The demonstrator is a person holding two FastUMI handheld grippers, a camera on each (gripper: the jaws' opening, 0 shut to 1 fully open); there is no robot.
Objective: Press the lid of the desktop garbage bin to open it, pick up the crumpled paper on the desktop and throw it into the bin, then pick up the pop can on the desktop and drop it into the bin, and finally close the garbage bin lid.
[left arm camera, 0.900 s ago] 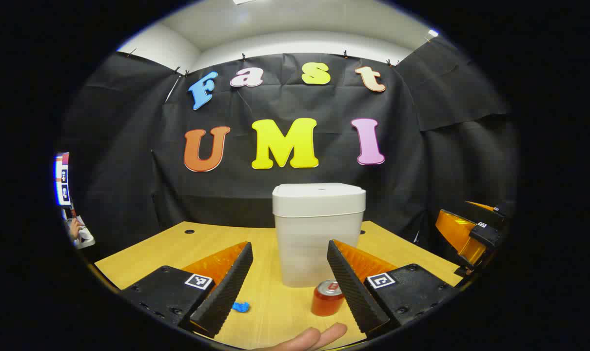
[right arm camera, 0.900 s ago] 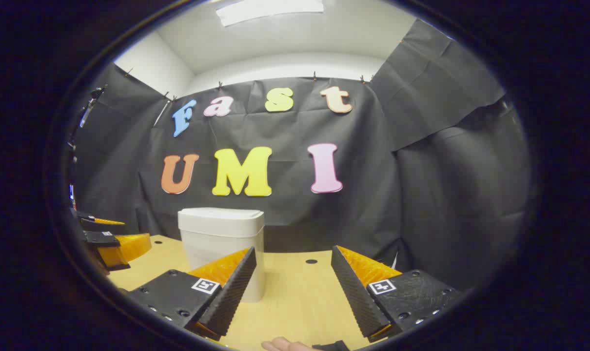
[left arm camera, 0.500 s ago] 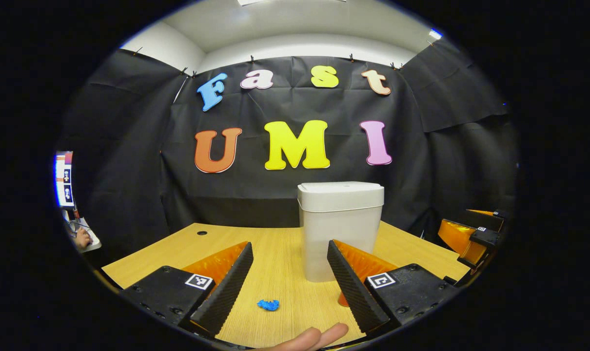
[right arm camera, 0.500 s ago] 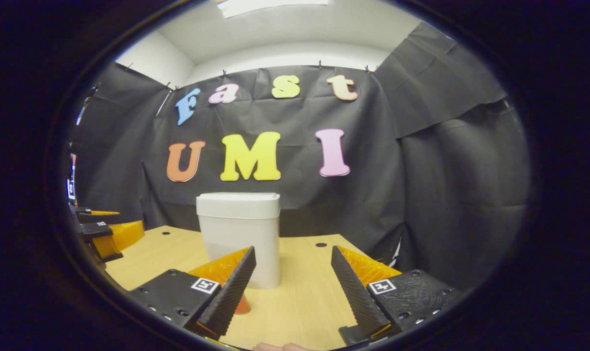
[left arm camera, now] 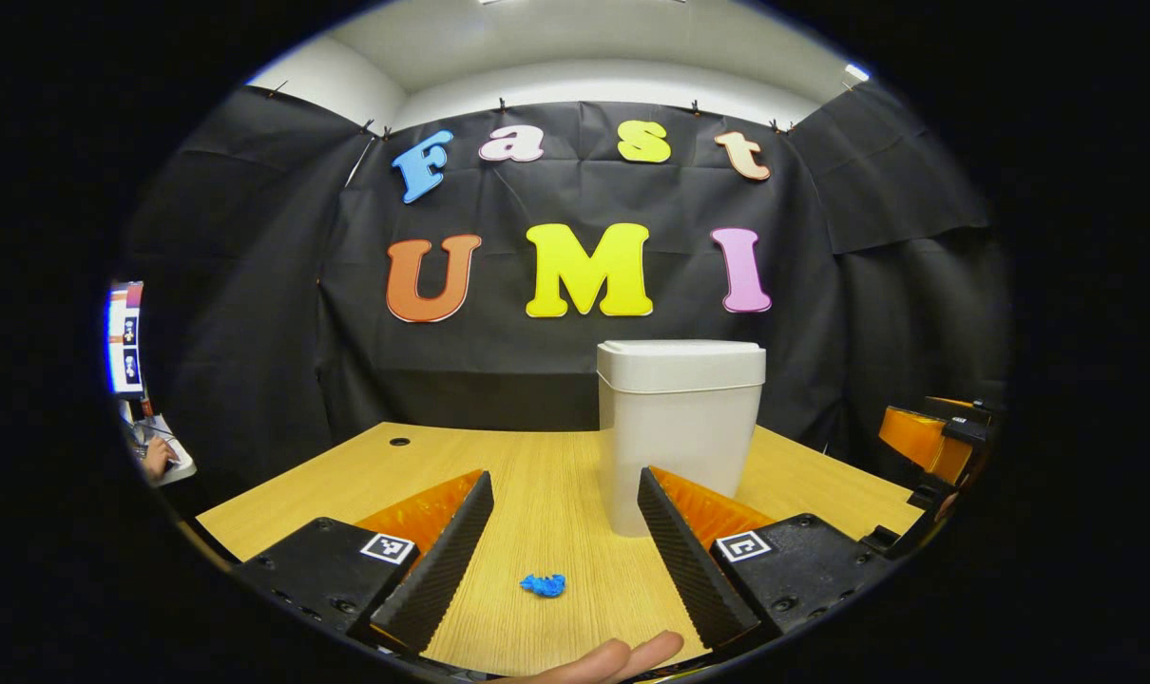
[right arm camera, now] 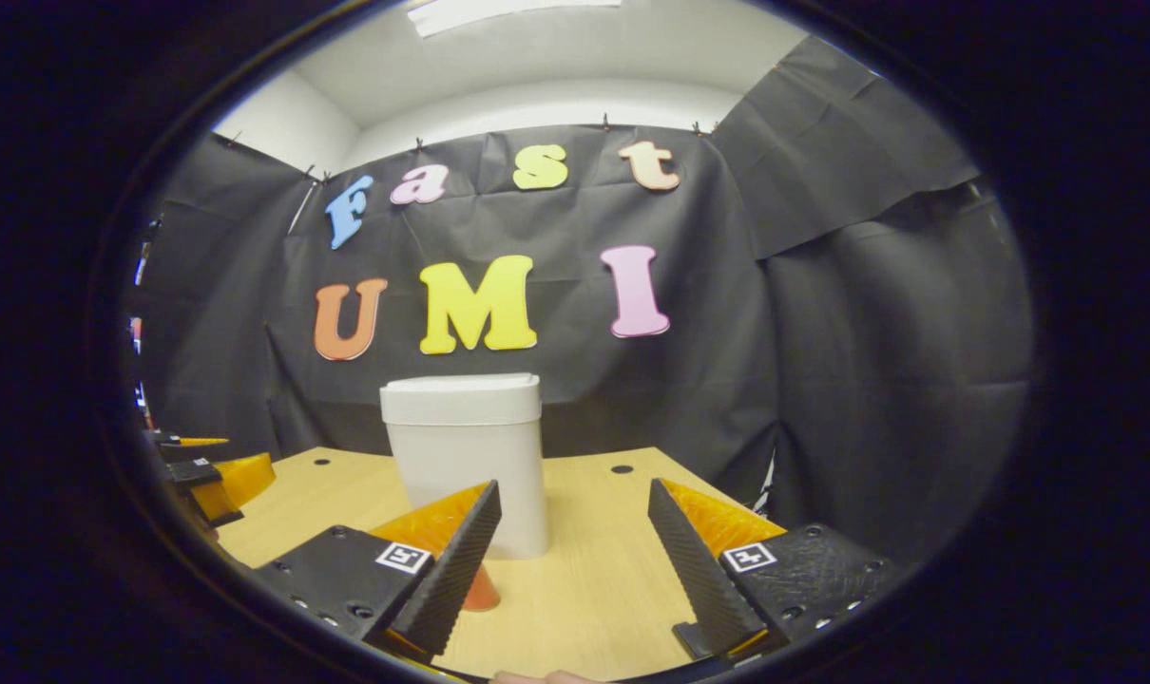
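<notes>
Left gripper view
Left gripper (left arm camera: 561, 560): fingers spread wide apart, grasping nothing, hanging above the wooden desktop (left arm camera: 442, 465).
Garbage bin (left arm camera: 678, 432): white, upright, lid down, standing on the desktop ahead and a little to the right, behind the right-hand finger.
Crumpled paper (left arm camera: 544, 584): small blue wad lying on the desktop between the two fingers, in front of the bin and apart from it.
Hand (left arm camera: 603, 658): fingertips show at the bottom edge.
Right gripper (left arm camera: 936, 446): at the far right edge, beside the desktop; cannot tell whether it is spread or clenched.

Right gripper view
Right gripper (right arm camera: 575, 570): fingers spread apart, empty, above the desktop.
Garbage bin (right arm camera: 466, 456): lid down, ahead and left of centre.
Pop can (right arm camera: 481, 591): partly hidden behind the left-hand finger, just in front of the bin.
Left gripper (right arm camera: 214, 475): at the far left edge.
</notes>
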